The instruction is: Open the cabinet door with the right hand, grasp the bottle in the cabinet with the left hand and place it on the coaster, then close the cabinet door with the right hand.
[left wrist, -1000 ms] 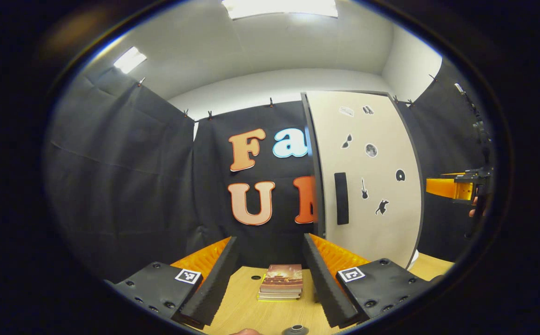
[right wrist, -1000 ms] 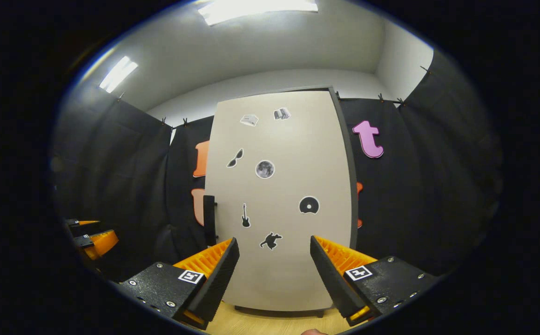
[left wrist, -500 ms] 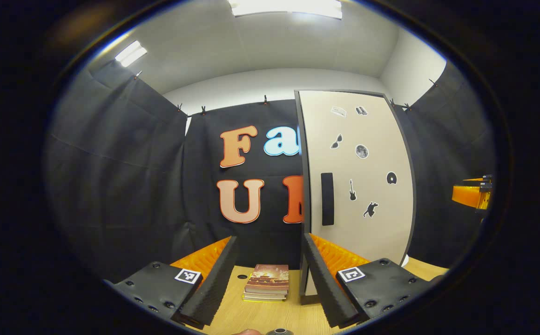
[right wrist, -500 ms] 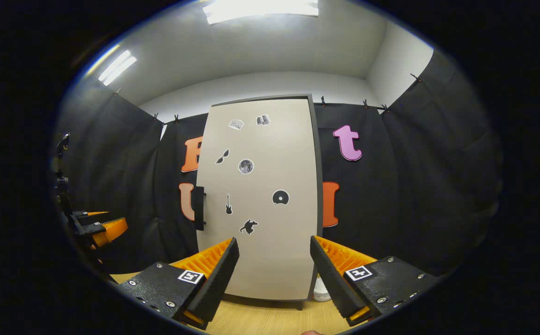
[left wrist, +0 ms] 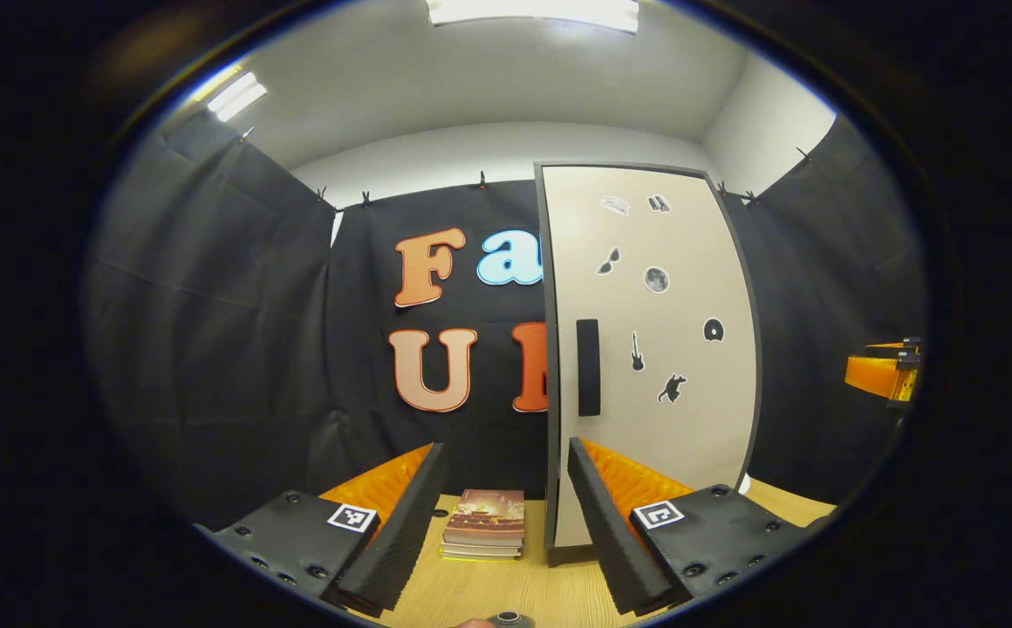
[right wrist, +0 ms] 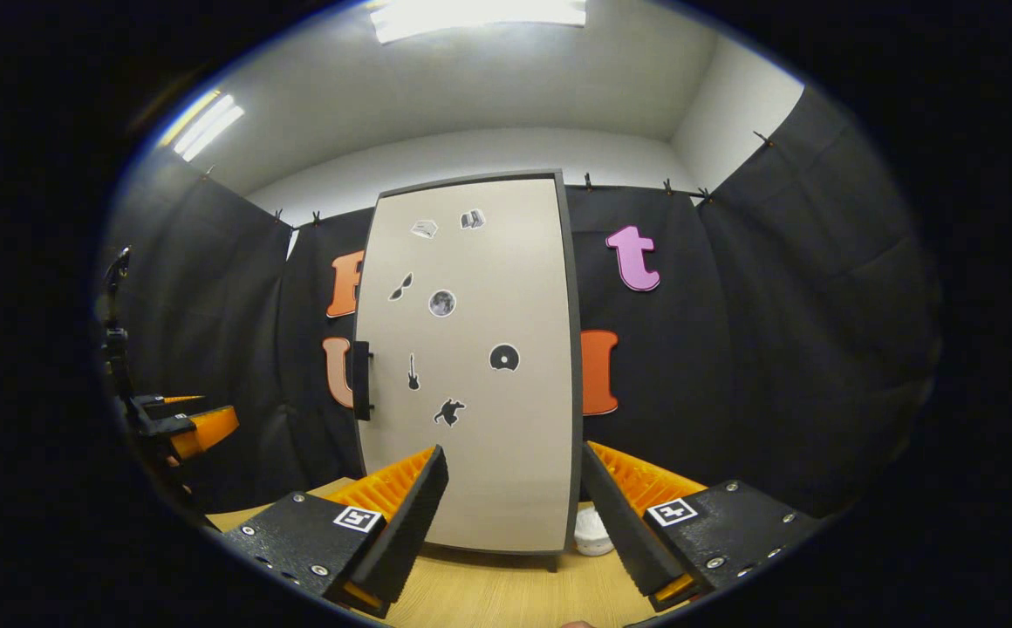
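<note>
we backed both grippers off | cabinet [right wrist: 471, 366] looks smaller, farther now | white coaster [right wrist: 594, 532] popped into sight beside it

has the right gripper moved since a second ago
Yes. In the right gripper view the cabinet door looks smaller and sits further left, with more table showing, so the right gripper has backed away and shifted rightward.

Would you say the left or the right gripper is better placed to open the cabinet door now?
Right: the open right gripper faces the shut cabinet door squarely, its handle just left. The left gripper points past the door's edge.
</note>
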`<move>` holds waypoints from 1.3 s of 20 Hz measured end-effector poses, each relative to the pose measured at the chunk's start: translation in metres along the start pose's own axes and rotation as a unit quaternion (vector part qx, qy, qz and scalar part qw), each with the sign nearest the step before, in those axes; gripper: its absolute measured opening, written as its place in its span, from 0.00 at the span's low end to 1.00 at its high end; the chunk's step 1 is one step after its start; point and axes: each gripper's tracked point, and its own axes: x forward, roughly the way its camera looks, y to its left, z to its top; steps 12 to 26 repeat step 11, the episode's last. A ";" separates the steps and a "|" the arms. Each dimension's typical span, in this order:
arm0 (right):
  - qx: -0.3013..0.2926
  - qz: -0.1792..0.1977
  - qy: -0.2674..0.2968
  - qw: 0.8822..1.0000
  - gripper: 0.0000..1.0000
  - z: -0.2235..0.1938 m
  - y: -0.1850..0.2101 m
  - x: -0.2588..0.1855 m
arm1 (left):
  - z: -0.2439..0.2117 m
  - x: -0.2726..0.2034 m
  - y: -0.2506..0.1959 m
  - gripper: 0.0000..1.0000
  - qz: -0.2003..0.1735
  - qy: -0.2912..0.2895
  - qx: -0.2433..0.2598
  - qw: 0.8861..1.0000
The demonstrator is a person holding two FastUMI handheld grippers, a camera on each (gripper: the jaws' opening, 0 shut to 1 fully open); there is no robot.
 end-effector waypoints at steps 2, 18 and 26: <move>0.008 -0.002 0.007 1.000 0.95 -0.007 -0.001 0.000 | 0.000 -0.002 -0.003 0.93 0.000 0.003 0.001 1.000; 0.020 0.001 -0.002 1.000 0.95 -0.006 0.003 0.010 | 0.010 0.004 -0.010 0.92 0.002 -0.001 0.004 1.000; 0.020 0.001 -0.002 1.000 0.95 -0.006 0.003 0.010 | 0.010 0.004 -0.010 0.92 0.002 -0.001 0.004 1.000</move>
